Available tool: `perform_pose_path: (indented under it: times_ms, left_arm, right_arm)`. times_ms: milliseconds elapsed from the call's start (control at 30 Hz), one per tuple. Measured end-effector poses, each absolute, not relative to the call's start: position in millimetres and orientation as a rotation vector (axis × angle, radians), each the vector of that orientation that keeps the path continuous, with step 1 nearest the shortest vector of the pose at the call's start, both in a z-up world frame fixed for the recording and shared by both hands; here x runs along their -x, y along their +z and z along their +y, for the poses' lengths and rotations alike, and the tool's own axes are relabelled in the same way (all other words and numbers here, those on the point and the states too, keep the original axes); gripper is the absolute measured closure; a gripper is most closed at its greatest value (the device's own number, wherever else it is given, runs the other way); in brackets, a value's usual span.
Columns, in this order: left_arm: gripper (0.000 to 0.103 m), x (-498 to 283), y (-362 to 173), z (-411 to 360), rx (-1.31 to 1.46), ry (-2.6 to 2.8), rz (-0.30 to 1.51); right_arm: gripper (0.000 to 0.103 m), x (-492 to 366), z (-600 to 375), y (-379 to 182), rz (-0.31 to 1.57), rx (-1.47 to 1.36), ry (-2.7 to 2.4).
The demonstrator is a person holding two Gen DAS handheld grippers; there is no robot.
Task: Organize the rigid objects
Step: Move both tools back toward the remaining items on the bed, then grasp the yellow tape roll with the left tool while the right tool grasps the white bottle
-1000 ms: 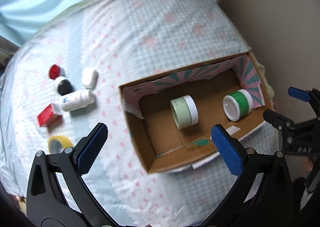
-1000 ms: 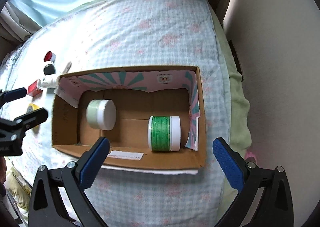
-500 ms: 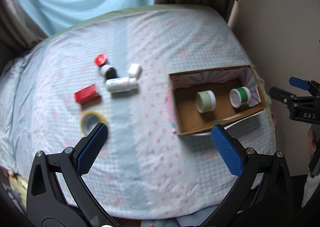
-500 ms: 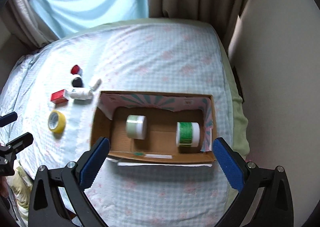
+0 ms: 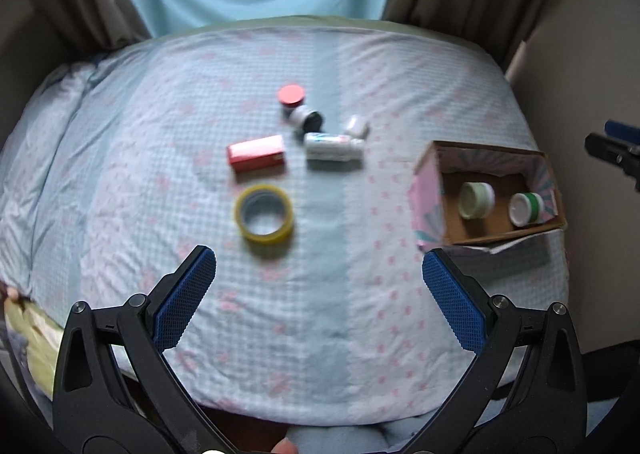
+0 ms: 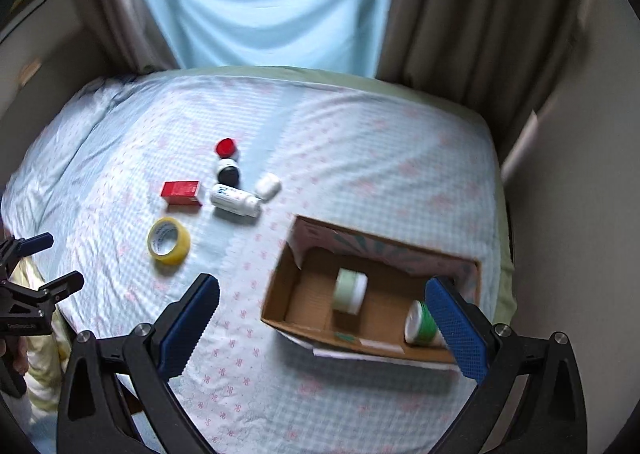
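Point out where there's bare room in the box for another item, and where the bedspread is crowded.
In the cardboard box, bare floor lies between its left wall and the pale green jar. The dark green jar fills the right end. On the bedspread, the red box, white bottle and tape roll crowd together.

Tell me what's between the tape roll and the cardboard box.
Nothing: only bare bedsheet lies between the yellow tape roll and the cardboard box, as both wrist views show.
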State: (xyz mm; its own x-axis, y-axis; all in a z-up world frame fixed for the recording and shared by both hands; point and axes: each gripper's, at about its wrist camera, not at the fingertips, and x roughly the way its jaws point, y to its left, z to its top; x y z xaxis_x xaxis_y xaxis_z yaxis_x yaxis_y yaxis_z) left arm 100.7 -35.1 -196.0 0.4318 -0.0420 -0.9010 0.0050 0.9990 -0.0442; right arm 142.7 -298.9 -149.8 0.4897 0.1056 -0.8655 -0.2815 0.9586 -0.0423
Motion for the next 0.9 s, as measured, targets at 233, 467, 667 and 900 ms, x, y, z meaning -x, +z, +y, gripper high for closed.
perform_pose_path:
  times_ms: [233, 467, 667, 900]
  left_arm:
    - [0.000, -105.1, -243.9, 7.9, 0.101, 0.010, 1.170]
    - [0.000, -120.1, -313.2, 35.9, 0.095, 0.036, 1.223]
    - [0.000, -143.6, -378.9, 38.5, 0.040, 0.008, 1.220]
    - [0.000, -173.3, -453.1, 32.2, 0.019, 0.009, 1.232]
  right_arm:
    - [0.000, -182.6, -237.6, -159.2, 1.007, 0.323, 0.399]
    - [0.000, -225.4, -186.6, -198.5, 1.030, 0.432, 0.537]
    - [0.000, -257.8, -154.6, -257.4, 1.074, 0.583, 0.594]
    - [0.000, -284.0, -120.7, -339.7, 1.138, 0.755, 0.650]
